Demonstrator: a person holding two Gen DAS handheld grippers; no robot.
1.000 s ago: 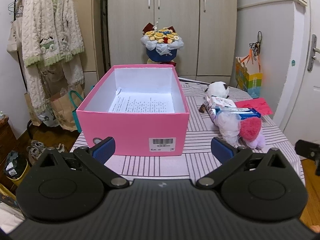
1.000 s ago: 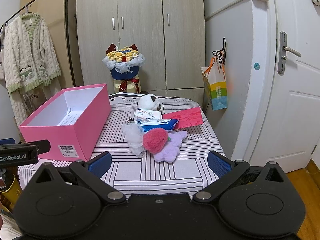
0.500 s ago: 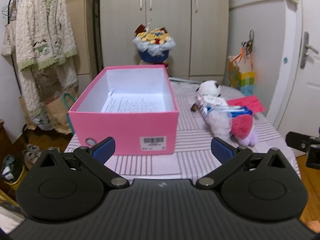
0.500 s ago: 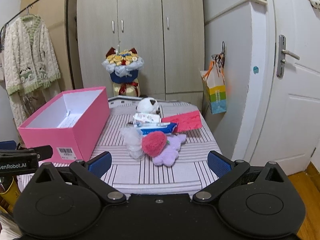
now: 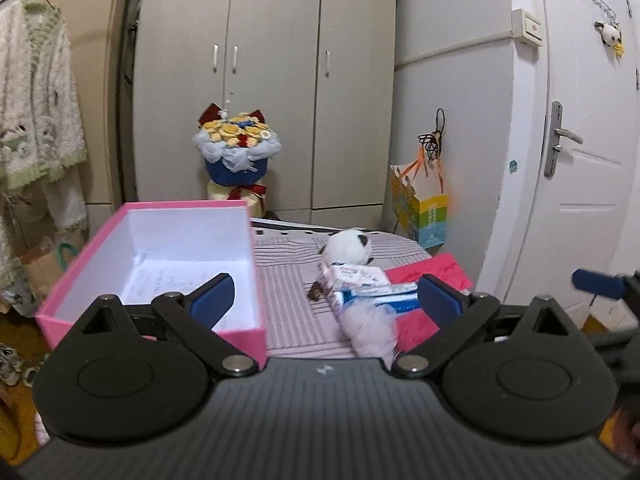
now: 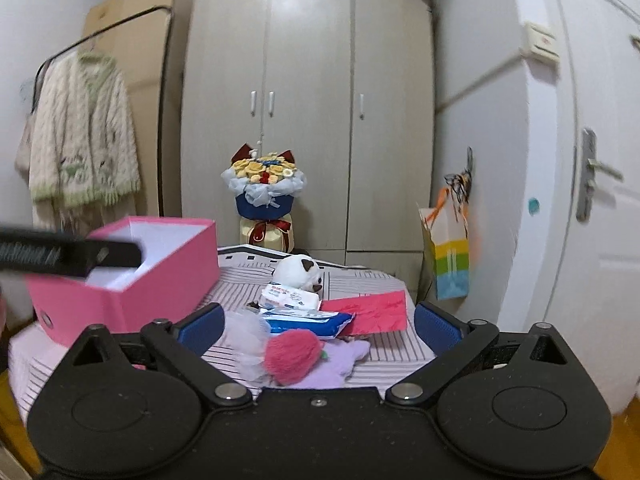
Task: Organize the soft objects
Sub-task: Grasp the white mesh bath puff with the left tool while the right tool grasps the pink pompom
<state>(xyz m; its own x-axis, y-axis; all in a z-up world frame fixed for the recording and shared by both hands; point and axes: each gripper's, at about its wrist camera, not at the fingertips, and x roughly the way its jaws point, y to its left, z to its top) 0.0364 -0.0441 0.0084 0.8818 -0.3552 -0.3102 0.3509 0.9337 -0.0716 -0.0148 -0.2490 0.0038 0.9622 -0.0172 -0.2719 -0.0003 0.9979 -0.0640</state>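
Wardrobe with 3 doors fills the back wall, a white door stands to its right, and a cream cardigan hangs on a rail at left. Table under a striped cloth carries everything else. Pink box, lidless, sits on the table's left side with only a printed sheet lying inside. A bouquet stands behind the table, and a paper bag hangs at the wall to the right. Soft things lie in a heap on the cloth to the right of the box, apart from it: a panda plush farthest back, 2 tissue packs, a red envelope, then a white pouf, a pink ball and a purple plush nearest. Left gripper and right gripper both hang over the table with jaws wide but closing, pressing on nothing.
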